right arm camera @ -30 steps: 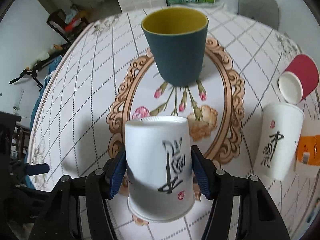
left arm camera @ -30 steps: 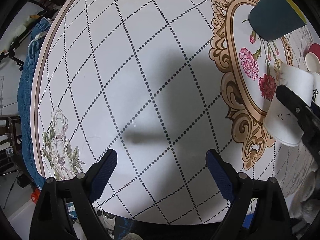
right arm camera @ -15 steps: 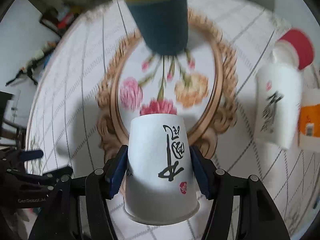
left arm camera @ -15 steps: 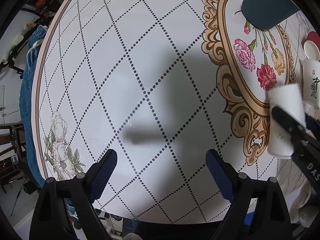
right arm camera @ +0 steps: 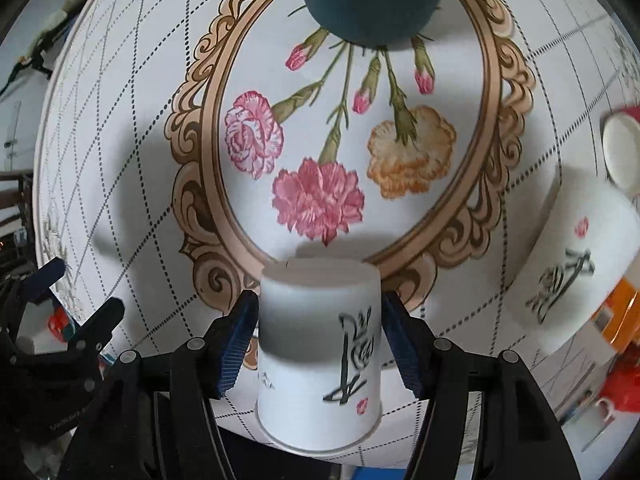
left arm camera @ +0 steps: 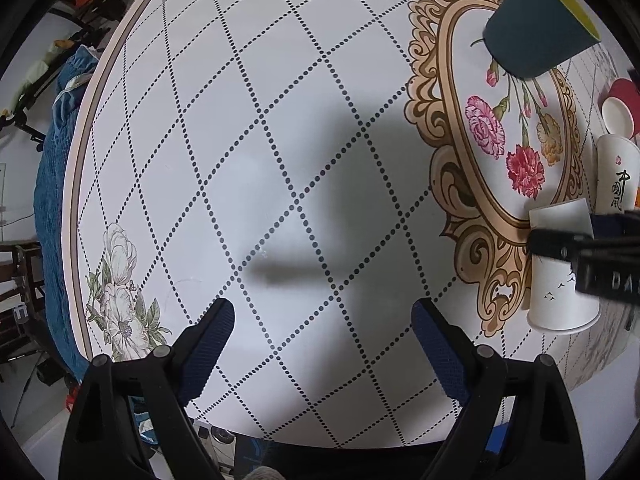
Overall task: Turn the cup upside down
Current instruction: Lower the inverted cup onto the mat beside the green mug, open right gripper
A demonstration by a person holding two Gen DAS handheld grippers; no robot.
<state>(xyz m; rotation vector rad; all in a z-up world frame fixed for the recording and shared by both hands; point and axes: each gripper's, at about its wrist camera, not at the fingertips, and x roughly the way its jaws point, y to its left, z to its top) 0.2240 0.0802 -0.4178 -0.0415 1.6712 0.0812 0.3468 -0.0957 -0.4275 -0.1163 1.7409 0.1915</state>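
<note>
My right gripper (right arm camera: 318,312) is shut on a white paper cup (right arm camera: 318,356) with black brush writing. The cup is upside down, base up and rim down, over the near edge of the round table (right arm camera: 132,184). Whether its rim touches the table I cannot tell. The same cup (left arm camera: 560,280) shows at the far right of the left wrist view, with the right gripper's fingers (left arm camera: 560,242) across it. My left gripper (left arm camera: 322,336) is open and empty above the bare checked tablecloth (left arm camera: 248,152), well left of the cup.
A dark teal cup with a yellow inside (left arm camera: 540,24) stands on the flower medallion (right arm camera: 320,196). A second white cup with writing (right arm camera: 576,268), a red cup (right arm camera: 624,148) and an orange item (right arm camera: 618,316) lie at the right. A blue cloth (left arm camera: 52,168) hangs off the left edge.
My right gripper has come down and tilted forward with the white cup, which now sits lower and near the table's front edge. My left gripper has barely moved.
</note>
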